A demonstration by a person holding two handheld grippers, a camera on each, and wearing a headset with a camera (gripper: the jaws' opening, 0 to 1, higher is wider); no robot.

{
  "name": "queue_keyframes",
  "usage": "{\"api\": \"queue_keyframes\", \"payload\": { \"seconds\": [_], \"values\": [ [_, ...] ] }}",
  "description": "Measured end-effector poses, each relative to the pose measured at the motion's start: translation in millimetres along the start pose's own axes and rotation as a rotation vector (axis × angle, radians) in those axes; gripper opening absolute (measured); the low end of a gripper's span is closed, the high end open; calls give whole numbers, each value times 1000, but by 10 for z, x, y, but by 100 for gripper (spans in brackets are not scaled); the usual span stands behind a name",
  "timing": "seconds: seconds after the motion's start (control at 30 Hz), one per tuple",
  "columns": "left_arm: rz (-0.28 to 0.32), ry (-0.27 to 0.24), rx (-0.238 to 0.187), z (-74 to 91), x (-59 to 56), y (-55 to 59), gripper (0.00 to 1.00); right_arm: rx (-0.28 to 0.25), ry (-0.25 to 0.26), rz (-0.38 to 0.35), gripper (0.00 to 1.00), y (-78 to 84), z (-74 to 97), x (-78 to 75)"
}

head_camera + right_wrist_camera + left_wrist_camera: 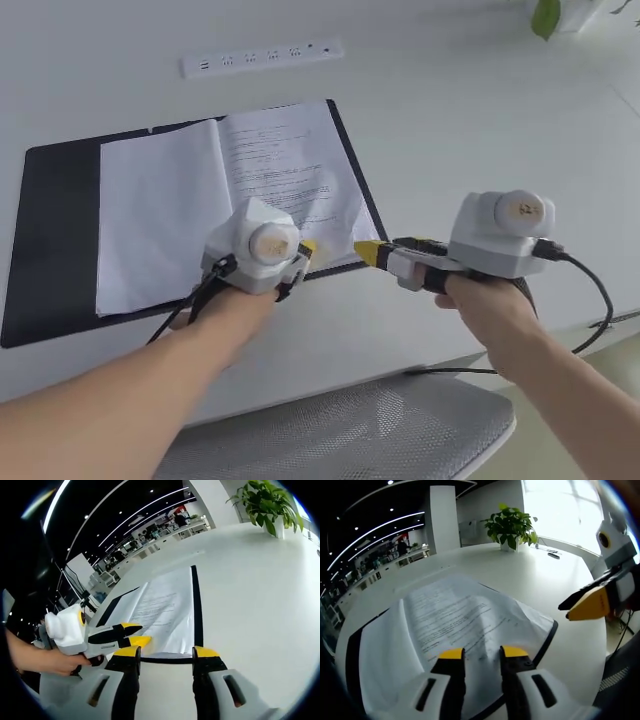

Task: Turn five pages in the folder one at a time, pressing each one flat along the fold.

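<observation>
1. More than one sheet could be caught at once if the near corner of the printed page (pixel 285 165) is pinched too deeply. The sheets lie stacked close together there, so a single one is judged hard to separate
2. The page could be creased or torn if it is dragged across before it is lifted free, since thin paper is likely to buckle under a two-jaw grip
3. The folder (pixel 25 250) could be slid on the smooth white table (pixel 450 120) if a page is turned with nothing pressing the folder down. It lies open and flat, with a blank page (pixel 160 215) on its left half and the printed one on its right
4. The left gripper (pixel 482 655) is seen with its jaws narrowly parted and nothing between them, over the printed page's near right corner. Whether the paper is touched cannot be told
5. The right gripper (pixel 166 652) is seen with its jaws parted wider, holding nothing. It is just off the folder's near right edge, with its tips pointed towards the left gripper
</observation>
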State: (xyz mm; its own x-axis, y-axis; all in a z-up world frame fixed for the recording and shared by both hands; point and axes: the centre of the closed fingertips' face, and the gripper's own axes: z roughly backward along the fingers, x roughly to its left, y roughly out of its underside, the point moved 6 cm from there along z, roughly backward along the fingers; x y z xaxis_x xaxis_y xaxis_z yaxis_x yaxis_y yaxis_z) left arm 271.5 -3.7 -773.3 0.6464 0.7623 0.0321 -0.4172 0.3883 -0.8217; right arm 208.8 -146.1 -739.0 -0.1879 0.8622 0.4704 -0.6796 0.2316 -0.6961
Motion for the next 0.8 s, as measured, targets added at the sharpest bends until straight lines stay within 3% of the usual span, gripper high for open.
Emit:
{"api": "queue_keyframes", "payload": {
  "seconds": [0.47, 0.8],
  "values": [
    [10, 0, 1, 0, 5, -7, 21, 33, -9, 11, 37, -18, -249, -27],
    [16, 8, 2, 1, 11, -13, 17, 20, -16, 1, 37, -41, -275, -10]
  ]
}}
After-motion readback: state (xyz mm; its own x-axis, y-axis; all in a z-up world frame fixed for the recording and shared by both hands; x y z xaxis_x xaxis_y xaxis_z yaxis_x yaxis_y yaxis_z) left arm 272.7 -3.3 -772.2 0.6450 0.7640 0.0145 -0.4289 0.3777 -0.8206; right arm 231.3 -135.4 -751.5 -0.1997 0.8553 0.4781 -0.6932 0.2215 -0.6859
